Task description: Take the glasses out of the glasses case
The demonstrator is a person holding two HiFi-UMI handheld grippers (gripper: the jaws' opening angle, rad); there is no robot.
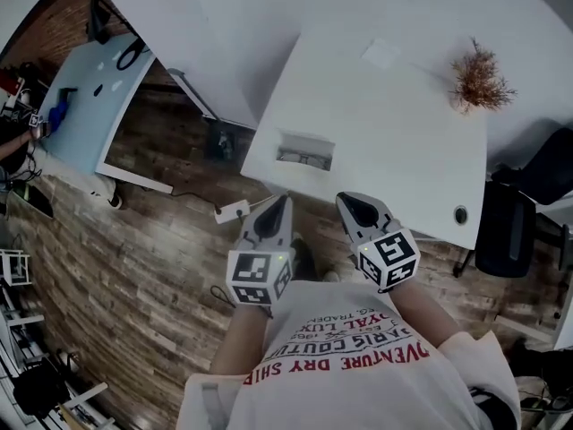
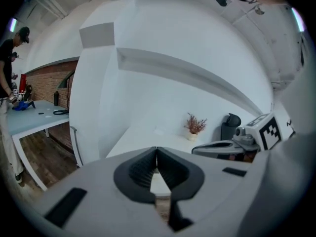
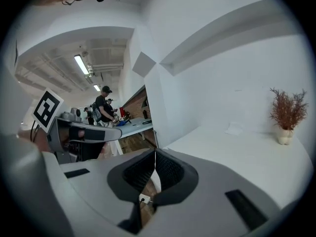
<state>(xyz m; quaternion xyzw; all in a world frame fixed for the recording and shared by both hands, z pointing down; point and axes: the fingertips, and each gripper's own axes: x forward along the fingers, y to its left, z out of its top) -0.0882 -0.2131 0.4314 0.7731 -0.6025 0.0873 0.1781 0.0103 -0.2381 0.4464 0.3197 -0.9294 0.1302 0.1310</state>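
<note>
So, head view: two grippers, left gripper (image 1: 285,202) and right gripper (image 1: 344,201), side by side just off the near edge of one white table (image 1: 403,141), one marker cube on each. One open grey-lined box (image 1: 304,150) sits by the table's near edge, toward its near-left corner. It looks like the glasses case; the contents are too small to make out. One dried plant (image 1: 482,81) is at the far-right corner, one paper sheet (image 1: 380,54) by the far edge, one round cable hole (image 1: 460,214) at the near-right corner. One black chair (image 1: 506,227) stands just beside the right edge. Only this view shows the box, the cable hole and the shirt (image 1: 358,365), whose upside-down red print reads in part "VENTURE DRY SHIE" and "ARIS COUTU". Left gripper view: jaws pressed together at the tips, nothing between them. The plant, chair and right gripper show past them, plus one person (image 2: 9,83) at a second table (image 2: 34,117) far left. Right gripper view: jaws also pressed together, empty. Plant and sheet again, the left gripper at the left, and only here a row of ceiling strip lights (image 3: 81,64).
</note>
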